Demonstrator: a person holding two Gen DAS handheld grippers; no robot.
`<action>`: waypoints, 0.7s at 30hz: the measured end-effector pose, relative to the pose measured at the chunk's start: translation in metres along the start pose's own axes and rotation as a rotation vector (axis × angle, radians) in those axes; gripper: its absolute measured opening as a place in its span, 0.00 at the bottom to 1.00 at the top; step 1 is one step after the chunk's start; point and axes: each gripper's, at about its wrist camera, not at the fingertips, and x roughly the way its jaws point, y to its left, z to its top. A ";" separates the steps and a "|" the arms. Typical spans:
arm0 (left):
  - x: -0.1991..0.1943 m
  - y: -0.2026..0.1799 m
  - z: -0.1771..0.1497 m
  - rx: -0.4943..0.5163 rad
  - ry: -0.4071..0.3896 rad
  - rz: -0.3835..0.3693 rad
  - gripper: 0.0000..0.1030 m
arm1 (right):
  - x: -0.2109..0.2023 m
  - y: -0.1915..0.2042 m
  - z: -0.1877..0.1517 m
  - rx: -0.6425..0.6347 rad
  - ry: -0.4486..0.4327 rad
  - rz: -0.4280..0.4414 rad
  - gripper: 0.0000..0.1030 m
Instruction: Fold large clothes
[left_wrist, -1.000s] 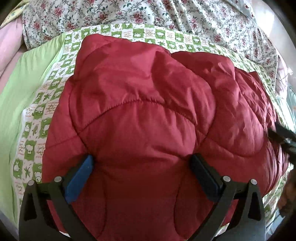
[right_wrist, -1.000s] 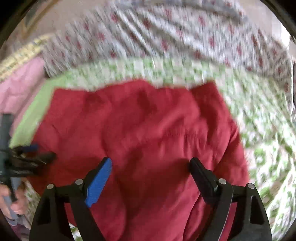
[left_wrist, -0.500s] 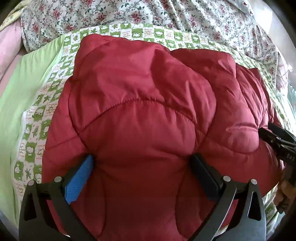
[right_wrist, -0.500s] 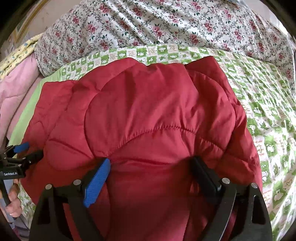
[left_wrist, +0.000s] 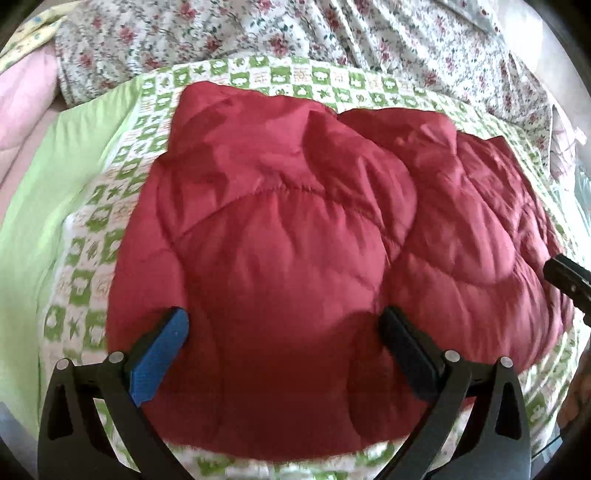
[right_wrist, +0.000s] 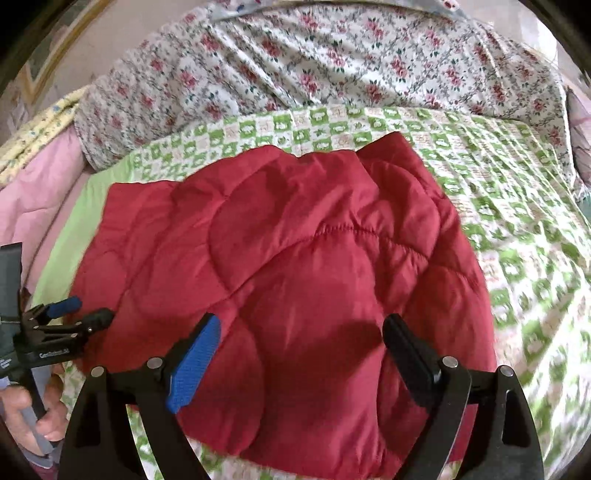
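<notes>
A red quilted puffer jacket (left_wrist: 295, 240) lies folded in a thick bundle on the bed; it also shows in the right wrist view (right_wrist: 306, 266). My left gripper (left_wrist: 284, 328) is open and empty, just above the jacket's near edge. My right gripper (right_wrist: 301, 334) is open and empty too, over the jacket's near right part. The left gripper shows in the right wrist view (right_wrist: 83, 310) at the jacket's left edge, held by a hand. The right gripper's tip shows at the right edge of the left wrist view (left_wrist: 567, 275).
The jacket lies on a green and white checked sheet (right_wrist: 517, 229). A floral quilt (right_wrist: 332, 62) is bunched behind it. A pink blanket (right_wrist: 33, 195) and a plain green strip (left_wrist: 40, 206) lie to the left.
Both grippers have pulled back and up from the jacket, so its near edge and the sheet below show. The jacket itself has stayed in place.
</notes>
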 end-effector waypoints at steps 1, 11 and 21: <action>-0.007 0.001 -0.007 -0.006 -0.008 0.000 1.00 | -0.005 0.000 -0.003 0.000 -0.002 0.002 0.88; -0.044 0.012 -0.062 -0.033 -0.019 0.025 1.00 | -0.049 0.004 -0.056 0.002 -0.002 0.037 0.88; -0.069 -0.001 -0.116 0.025 -0.005 0.144 1.00 | -0.073 0.026 -0.113 -0.071 0.046 0.032 0.88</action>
